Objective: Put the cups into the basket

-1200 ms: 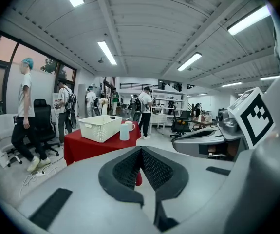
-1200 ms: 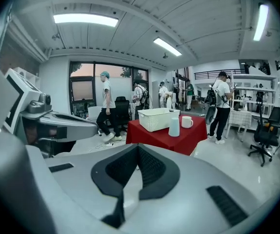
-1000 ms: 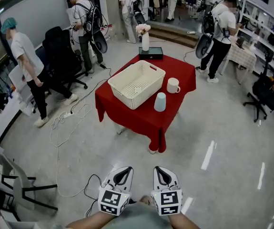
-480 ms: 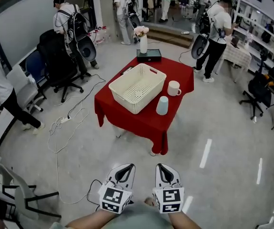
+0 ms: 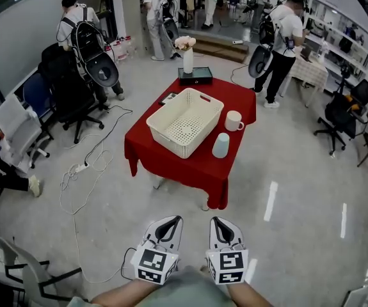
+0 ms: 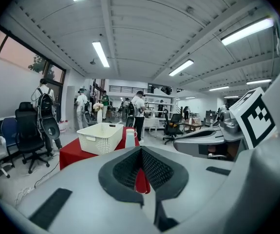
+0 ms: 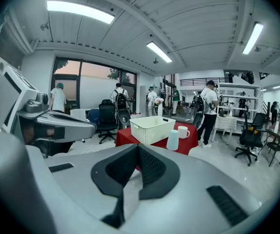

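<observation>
Head view: your left tool (image 5: 170,220) and right tool (image 5: 217,222) sit side by side close to you, well apart from the red counter (image 5: 190,166). Gripper views add the jaws: both pressed together, holding nothing. Pale-blue cup (image 5: 221,145), narrow end up, and white mug (image 5: 233,121) stand just beside the cream basket (image 5: 185,125).
</observation>
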`<state>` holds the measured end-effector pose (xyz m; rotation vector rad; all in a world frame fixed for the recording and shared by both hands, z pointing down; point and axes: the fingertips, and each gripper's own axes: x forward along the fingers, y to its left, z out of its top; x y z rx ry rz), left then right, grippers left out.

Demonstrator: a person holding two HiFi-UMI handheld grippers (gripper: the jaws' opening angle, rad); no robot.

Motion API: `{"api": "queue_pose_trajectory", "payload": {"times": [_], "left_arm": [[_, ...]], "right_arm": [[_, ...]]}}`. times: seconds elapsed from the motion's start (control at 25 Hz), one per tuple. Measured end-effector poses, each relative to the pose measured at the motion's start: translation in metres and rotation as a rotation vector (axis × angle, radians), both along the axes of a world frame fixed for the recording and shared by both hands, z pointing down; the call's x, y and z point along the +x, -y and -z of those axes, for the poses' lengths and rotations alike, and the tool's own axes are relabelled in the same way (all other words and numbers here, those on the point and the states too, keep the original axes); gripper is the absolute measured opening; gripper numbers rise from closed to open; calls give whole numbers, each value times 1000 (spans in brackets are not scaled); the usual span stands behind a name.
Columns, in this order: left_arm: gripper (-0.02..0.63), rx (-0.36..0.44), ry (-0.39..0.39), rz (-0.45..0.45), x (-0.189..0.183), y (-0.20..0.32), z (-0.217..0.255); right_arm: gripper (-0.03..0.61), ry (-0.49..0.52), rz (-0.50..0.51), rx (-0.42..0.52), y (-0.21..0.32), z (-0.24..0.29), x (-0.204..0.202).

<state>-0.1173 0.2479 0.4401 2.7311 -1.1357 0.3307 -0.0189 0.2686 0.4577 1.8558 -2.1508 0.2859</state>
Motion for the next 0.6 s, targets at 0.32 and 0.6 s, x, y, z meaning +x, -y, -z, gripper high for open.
{"api": "queue_pose_trajectory", "payload": {"times": [0.32, 0.6], "left_arm": [[6, -6, -4, -63, -27, 14, -7], [6, -8, -14, -74, -45, 31, -5]], "right_arm": [[12, -19, -53, -1, 14, -1, -28], [12, -30, -65, -12, 29, 0, -47]]}}
